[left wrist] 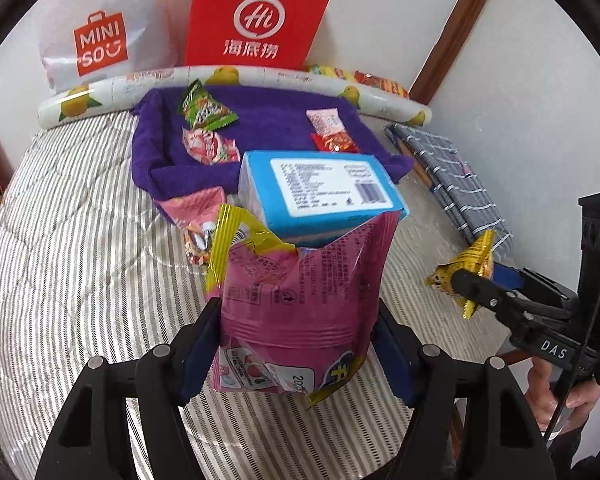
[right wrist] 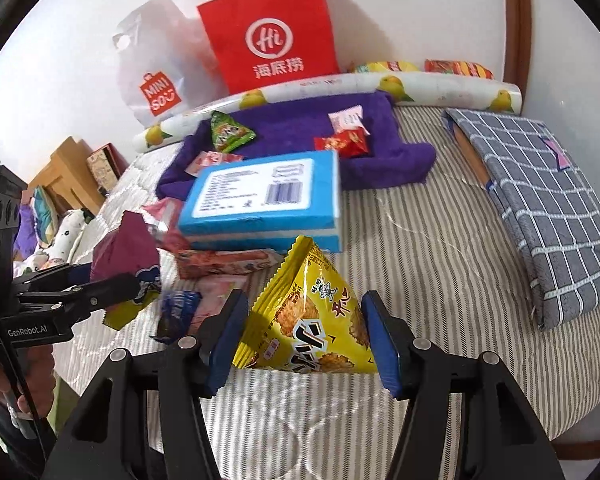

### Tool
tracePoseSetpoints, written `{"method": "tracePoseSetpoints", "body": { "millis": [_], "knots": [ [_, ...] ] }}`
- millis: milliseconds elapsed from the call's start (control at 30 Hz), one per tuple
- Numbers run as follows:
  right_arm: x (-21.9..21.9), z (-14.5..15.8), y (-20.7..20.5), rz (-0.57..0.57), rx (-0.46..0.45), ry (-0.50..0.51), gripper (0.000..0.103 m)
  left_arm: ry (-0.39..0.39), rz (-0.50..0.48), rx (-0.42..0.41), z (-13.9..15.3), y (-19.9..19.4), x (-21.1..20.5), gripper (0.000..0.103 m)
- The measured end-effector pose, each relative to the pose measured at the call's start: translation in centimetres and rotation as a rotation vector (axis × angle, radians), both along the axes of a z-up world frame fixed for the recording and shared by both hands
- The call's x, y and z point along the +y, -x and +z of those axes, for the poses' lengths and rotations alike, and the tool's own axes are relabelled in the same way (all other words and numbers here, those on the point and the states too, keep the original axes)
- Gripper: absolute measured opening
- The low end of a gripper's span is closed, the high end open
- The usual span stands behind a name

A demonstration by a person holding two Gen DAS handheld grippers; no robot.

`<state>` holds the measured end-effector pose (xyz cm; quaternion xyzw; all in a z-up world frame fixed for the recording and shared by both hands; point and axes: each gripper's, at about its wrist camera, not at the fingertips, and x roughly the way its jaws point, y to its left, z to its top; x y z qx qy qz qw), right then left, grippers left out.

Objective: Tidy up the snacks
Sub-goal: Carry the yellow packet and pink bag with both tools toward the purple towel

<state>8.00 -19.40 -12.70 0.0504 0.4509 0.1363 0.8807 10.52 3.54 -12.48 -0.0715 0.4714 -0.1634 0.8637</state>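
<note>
My left gripper (left wrist: 296, 344) is clamped on the pink bag (left wrist: 300, 300), my right gripper (right wrist: 304, 336) on the yellow packet (right wrist: 312, 320). The purple towel (left wrist: 260, 136) lies straight ahead beyond the blue box (left wrist: 320, 188), nearer my left.

A white plastic bag (left wrist: 100, 32) at the far left reads "MINISO". The red paper bag (left wrist: 256, 16) beside it shows "Hi" in a circle above "海底捞". The right gripper's (left wrist: 466, 280) body reads "DAS"; the left gripper's (right wrist: 140, 280) body reads "GenRobot.AI".
</note>
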Motion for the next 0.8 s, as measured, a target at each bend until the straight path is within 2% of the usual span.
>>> {"method": "tracePoseSetpoints", "body": {
  "millis": [200,400,800],
  "knots": [
    [0.9,2.4,0.3,0.033,-0.047,-0.014,0.058,0.041,-0.003,-0.036,2.5,0.2,-0.1,0.070],
    [1.2,5.1,-0.1,0.053,-0.110,-0.013,0.058,0.040,-0.003,-0.078,4.8,-0.3,-0.5,0.070],
    [1.0,8.3,-3.5,0.057,-0.164,-0.027,0.058,0.049,0.036,-0.108,8.0,-3.5,-0.2,0.070]
  ]
}}
